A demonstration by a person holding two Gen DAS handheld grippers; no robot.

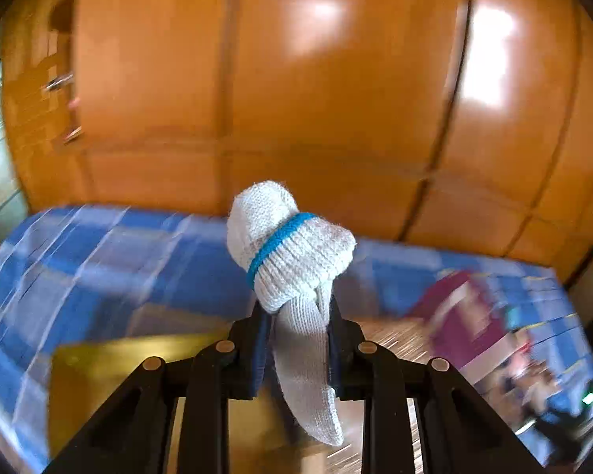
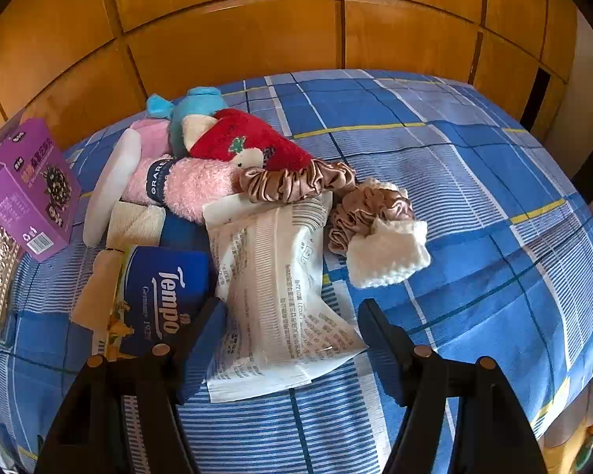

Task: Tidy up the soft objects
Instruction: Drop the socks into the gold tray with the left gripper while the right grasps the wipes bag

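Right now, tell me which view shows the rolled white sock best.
The left wrist view: the rolled white sock, banded in blue, sits centred and sharp, clamped in the left tool. The right wrist view doesn't show it.

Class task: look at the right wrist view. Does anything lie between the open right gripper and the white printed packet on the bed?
Nothing visible does. The white printed packet lies directly ahead of the right gripper, its near end already between the open fingers, not pressed. The blue Tempo tissue pack sits close beside the left finger, to the side rather than in the path.
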